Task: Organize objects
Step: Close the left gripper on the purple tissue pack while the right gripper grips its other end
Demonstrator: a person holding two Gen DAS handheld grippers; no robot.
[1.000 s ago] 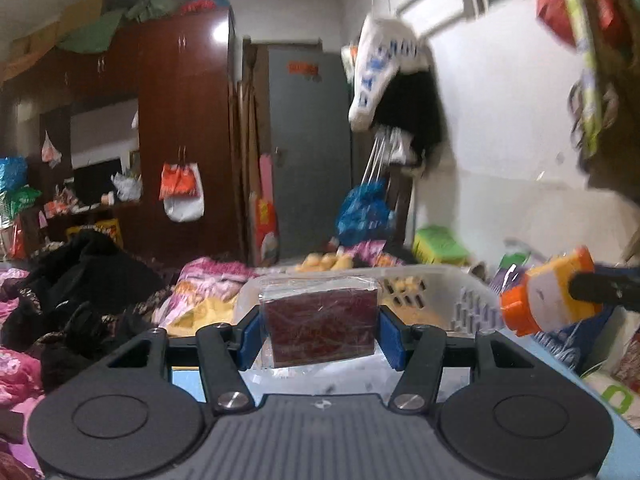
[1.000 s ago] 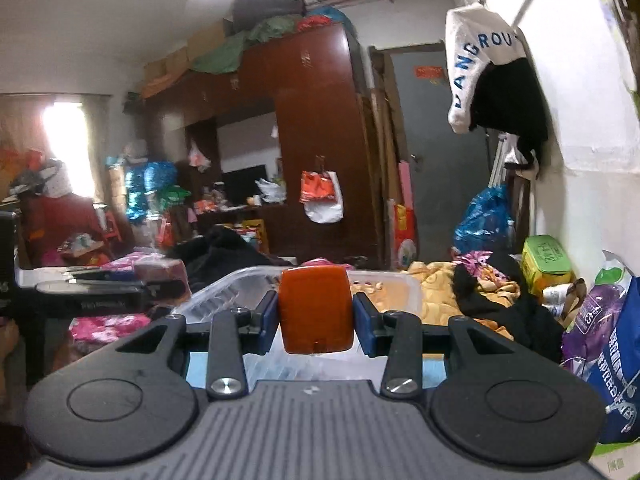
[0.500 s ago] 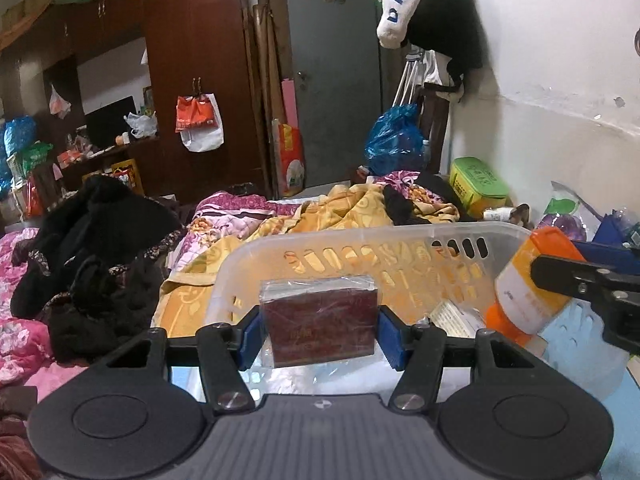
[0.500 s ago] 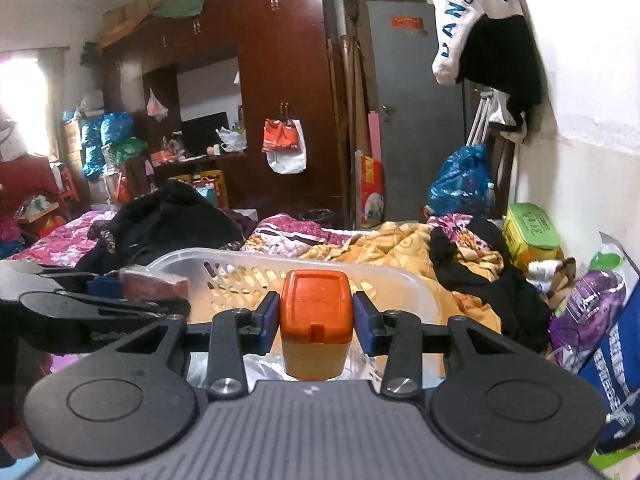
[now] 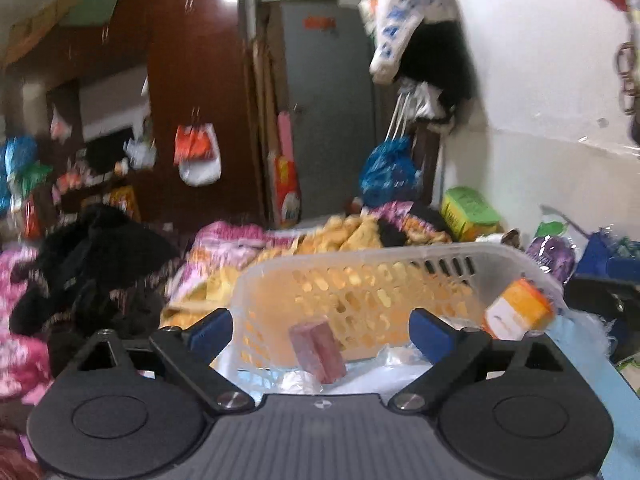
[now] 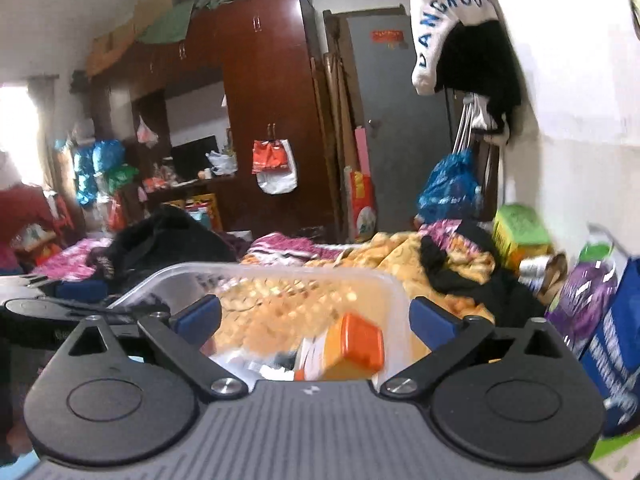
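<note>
Over the white basket (image 5: 404,276), both grippers are spread wide with nothing between their pads.

Left gripper (image 5: 322,326): its 2 blue pads sit well apart, one outside the basket's left end and one over its interior. The dark red wrapped block (image 5: 318,346) is tilted on a corner inside the basket, between the pads but touching neither; motion blur makes it impossible to tell whether it rests on the basket floor. The orange-capped bottle (image 5: 516,314) shows at the basket's right end, tipped, against the right wall.

Right gripper (image 6: 316,318): the 2 pads are equally wide apart and clear of any object. The same bottle (image 6: 340,350) lies tilted inside the basket (image 6: 188,276), cap (image 6: 360,340) toward the basket's far wall, blurred. The left gripper's black body (image 6: 48,308) sits just beside the basket's left rim.

Beyond the basket: yellow patterned bedding (image 6: 404,252), a black garment (image 5: 100,248), a brown wardrobe (image 6: 264,112) and a grey door (image 5: 328,112).
</note>
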